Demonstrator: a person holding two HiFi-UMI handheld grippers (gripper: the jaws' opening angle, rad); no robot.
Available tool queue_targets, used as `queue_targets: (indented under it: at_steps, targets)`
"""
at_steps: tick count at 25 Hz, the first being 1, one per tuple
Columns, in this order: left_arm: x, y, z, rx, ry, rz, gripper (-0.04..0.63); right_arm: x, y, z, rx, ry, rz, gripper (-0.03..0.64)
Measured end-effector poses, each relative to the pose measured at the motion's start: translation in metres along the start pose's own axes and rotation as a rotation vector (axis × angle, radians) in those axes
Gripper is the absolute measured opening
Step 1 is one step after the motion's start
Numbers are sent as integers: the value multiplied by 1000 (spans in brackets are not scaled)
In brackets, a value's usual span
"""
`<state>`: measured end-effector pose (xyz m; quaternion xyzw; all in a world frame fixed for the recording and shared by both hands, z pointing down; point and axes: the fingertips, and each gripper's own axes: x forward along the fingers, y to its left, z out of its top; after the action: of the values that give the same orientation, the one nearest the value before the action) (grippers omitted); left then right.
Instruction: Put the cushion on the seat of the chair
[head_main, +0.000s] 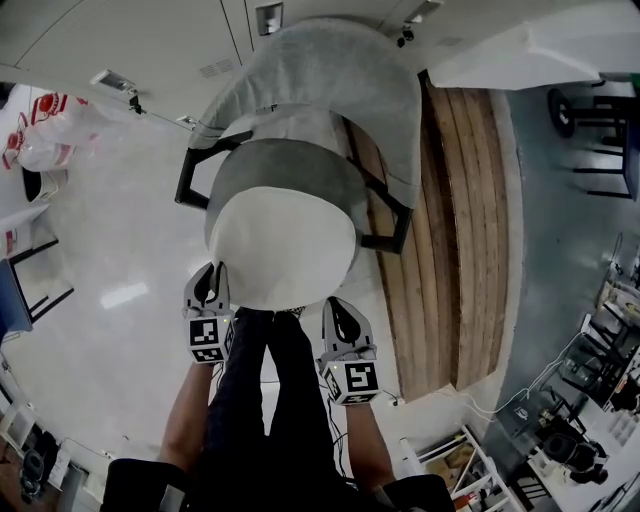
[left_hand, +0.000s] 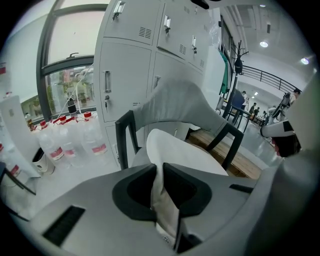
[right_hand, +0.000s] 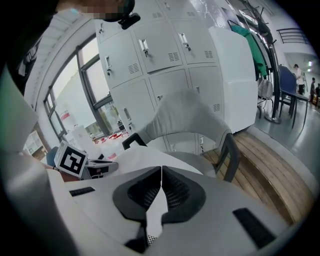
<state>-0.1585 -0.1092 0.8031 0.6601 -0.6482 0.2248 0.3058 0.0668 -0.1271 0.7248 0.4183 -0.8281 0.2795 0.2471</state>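
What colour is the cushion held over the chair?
Plain white, no pattern. The cushion shows best in the head view.

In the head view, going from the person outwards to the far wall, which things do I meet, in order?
Person's legs → left gripper and right gripper, side by side → white round cushion → grey chair seat → chair backrest → lockers.

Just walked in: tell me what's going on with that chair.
A person holds a gripper in each hand. The left gripper and right gripper each pinch the near edge of a round white cushion, holding it over the grey seat of the chair. Whether it rests there yet is unclear.
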Motion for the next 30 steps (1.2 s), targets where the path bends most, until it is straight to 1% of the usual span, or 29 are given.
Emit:
queue_targets:
  at_steps: [7,17,24,30]
  targets:
    - [29,17,-17,-17,16,12,55,38,8,-19,5,28,35,31]
    - [62,41,-48,-74,52,27,64,104,17,-38,-5,60,78,31]
    - [80,55,-64,-91,55,33,72,133,24,-50,5,71,96,31]
    - [94,65,-80,-86,58,42,81,144,27,-63,2,82,101,31]
